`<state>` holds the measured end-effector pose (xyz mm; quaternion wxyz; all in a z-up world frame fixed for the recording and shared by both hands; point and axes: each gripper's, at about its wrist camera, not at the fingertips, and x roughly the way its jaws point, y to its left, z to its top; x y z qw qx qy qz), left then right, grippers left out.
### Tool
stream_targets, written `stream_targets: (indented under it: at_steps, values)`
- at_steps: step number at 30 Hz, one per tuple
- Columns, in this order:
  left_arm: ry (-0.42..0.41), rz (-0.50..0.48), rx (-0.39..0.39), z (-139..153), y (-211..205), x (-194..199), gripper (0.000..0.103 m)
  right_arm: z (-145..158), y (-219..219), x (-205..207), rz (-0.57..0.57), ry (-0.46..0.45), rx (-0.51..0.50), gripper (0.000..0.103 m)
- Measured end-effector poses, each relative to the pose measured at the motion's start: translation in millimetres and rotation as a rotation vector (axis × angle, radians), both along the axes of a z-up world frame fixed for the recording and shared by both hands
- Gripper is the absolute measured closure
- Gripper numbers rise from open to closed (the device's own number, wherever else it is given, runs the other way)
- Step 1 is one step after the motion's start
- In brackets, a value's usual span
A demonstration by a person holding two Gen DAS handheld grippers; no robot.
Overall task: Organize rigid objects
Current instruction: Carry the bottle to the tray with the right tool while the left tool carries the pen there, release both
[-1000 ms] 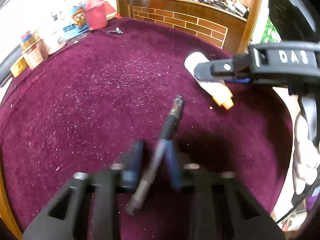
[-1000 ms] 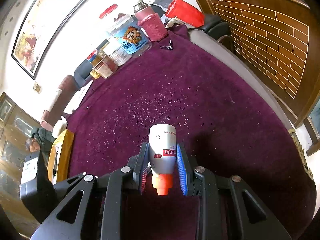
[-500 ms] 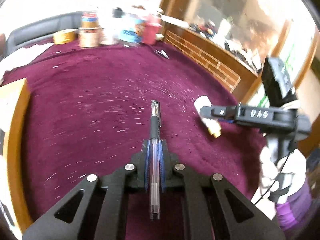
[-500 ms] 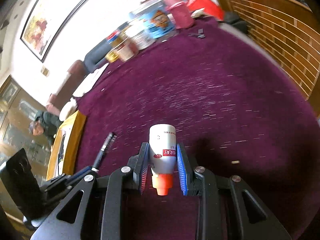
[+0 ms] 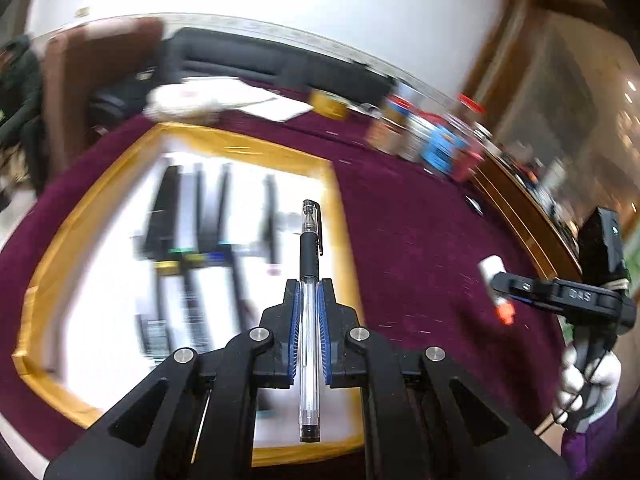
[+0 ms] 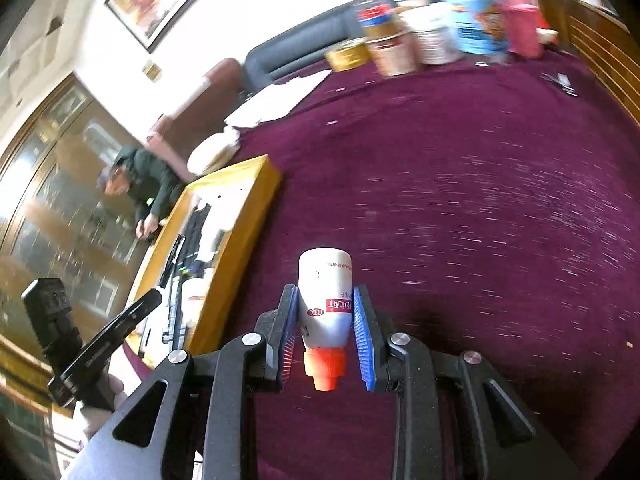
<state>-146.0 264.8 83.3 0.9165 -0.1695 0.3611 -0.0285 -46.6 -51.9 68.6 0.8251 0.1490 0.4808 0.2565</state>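
Left jaws: the left gripper (image 5: 310,314) is closed tight on a clear-barrelled gel pen (image 5: 310,320); the blue pads (image 5: 295,332) press both sides of the barrel.
Pen in the grip: it lies along the line of the jaws, capped end with black grip section forward and beyond the fingertips, the other end back between the arms of the gripper.
Pen's place: held in the air over the right-hand part of the yellow-rimmed tray (image 5: 336,208), its cap near that tray's right rim.
Right jaws: the right gripper (image 6: 325,334) is closed partway on a small white bottle (image 6: 325,292); the pads (image 6: 362,340) clamp its lower body.
Bottle in the grip: orange cap (image 6: 324,368) toward the camera, white base pointing forward; a red label with "OTC" shows on its side.
Bottle's place: held in the air above the maroon cloth, to the right of the tray and apart from it.
Tray contents: blurred; several dark pens or markers (image 5: 192,216) lie side by side on its white floor.
Desk: covered in maroon cloth (image 6: 460,208); the tray sits on it.
Beyond the tray: white papers (image 6: 280,96) and a cluster of jars and tins (image 6: 432,32) at the desk's far edge.
Cross view: the left wrist view shows the right gripper with the bottle to the tray's right, a gloved hand (image 5: 588,380) on its handle.
Background: a person in a dark jacket (image 6: 144,184) past the tray's far end.
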Motion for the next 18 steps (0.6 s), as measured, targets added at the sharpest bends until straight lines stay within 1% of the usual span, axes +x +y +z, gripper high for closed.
stream_targets:
  at_steps: [4,8,12,15,18]
  values:
    - [0.006,0.106,0.016,-8,37,-10,0.096,0,44,8,0.073,0.017,0.007,0.079]
    - [0.022,0.177,0.066,-15,52,-15,0.096,0,85,13,0.137,0.026,0.007,0.079]
    - [0.056,0.207,0.099,-29,65,-10,0.096,1,124,16,0.186,0.022,-0.012,0.079]
    - [0.068,0.219,0.124,-36,65,-10,0.096,-4,149,21,0.206,0.039,-0.022,0.079]
    - [0.063,0.234,0.126,-35,68,-15,0.096,-9,167,24,0.211,0.049,-0.047,0.079]
